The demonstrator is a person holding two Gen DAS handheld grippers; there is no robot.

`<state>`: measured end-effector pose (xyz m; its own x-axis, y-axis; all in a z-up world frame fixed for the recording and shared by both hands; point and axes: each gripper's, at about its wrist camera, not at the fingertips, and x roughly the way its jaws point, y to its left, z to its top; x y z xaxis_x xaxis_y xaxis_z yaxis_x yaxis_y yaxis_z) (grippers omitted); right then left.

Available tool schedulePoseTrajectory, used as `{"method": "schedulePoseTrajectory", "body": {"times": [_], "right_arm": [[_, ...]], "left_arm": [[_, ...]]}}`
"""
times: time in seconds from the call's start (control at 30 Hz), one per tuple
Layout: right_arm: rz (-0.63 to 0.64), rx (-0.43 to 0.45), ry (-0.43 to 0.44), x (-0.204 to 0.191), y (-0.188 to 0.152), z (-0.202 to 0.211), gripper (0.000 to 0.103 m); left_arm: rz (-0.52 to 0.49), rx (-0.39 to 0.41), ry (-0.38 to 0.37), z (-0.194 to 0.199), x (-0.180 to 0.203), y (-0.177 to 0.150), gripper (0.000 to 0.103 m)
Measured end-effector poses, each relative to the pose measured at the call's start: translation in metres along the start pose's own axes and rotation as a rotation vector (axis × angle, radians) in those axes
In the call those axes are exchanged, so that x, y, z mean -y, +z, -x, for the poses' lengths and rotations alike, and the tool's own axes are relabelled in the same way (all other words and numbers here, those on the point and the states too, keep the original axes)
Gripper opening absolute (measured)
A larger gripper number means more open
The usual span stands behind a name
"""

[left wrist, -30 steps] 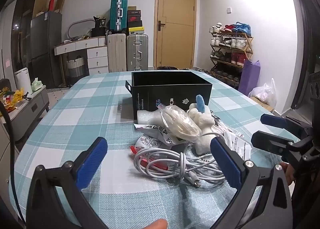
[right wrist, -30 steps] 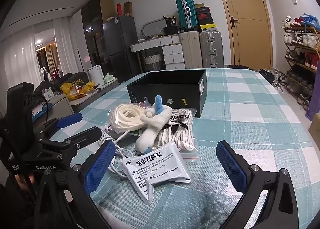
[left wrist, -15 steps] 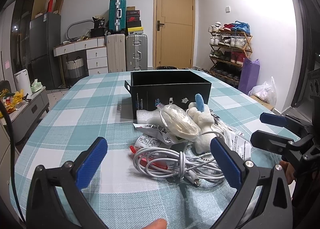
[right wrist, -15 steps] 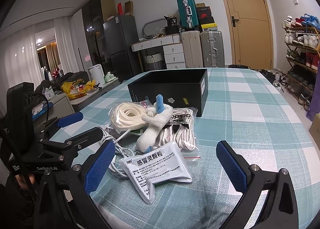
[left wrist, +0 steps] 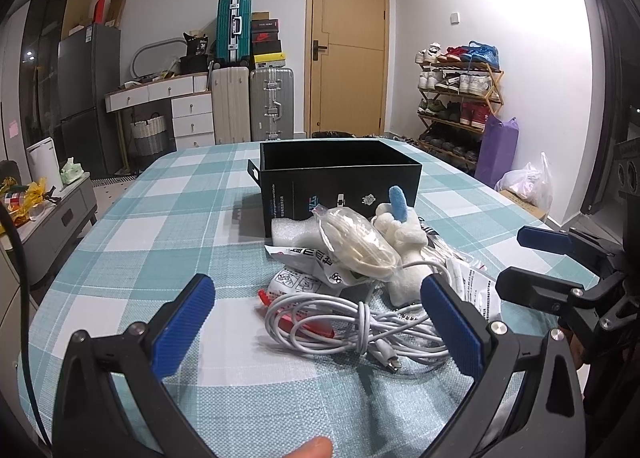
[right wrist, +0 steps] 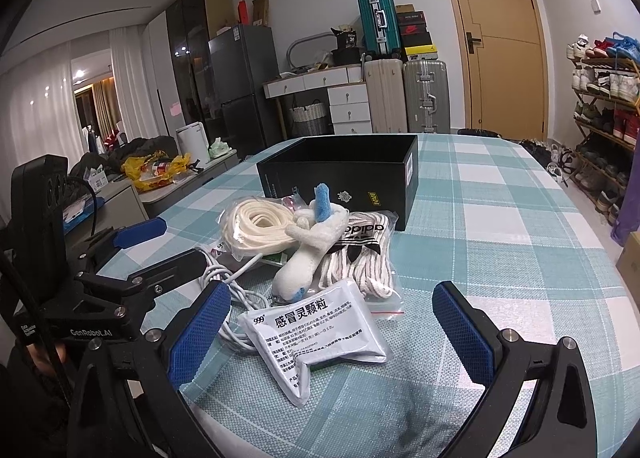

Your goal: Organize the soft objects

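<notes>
A pile of soft items lies on the checked tablecloth in front of an open black box (left wrist: 340,182) (right wrist: 344,174). It holds a white plush toy with a blue ear (left wrist: 404,242) (right wrist: 312,254), a bagged cream rope coil (right wrist: 258,228) (left wrist: 356,242), bagged laces (right wrist: 360,258), a white medicine sachet (right wrist: 316,334) and a white cable (left wrist: 352,322). My left gripper (left wrist: 320,322) is open and empty, just short of the cable. My right gripper (right wrist: 332,334) is open and empty around the sachet's near end, above the cloth.
The table (left wrist: 160,226) carries the box at mid-table. Each gripper shows in the other's view, the right one (left wrist: 560,270) beside the pile and the left one (right wrist: 128,258) at left. Suitcases (left wrist: 256,98), a door and a shoe rack (left wrist: 460,98) stand behind.
Both grippers stay open and nearly still. The views shift only slightly; the pile has not moved.
</notes>
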<state>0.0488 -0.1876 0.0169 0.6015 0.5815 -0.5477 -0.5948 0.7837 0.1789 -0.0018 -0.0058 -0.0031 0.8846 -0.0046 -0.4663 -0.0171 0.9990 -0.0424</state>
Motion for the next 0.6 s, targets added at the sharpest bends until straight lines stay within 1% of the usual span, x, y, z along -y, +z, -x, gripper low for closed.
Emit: {"method": "schedulePoseTrajectory", "body": {"times": [0.6], "right_arm": [[0.017, -0.019, -0.006, -0.0033, -0.0004, -0.0023, 0.103]], "left_arm": [[-0.006, -0.002, 0.003, 0.0001, 0.001, -0.0009, 0.103]]}}
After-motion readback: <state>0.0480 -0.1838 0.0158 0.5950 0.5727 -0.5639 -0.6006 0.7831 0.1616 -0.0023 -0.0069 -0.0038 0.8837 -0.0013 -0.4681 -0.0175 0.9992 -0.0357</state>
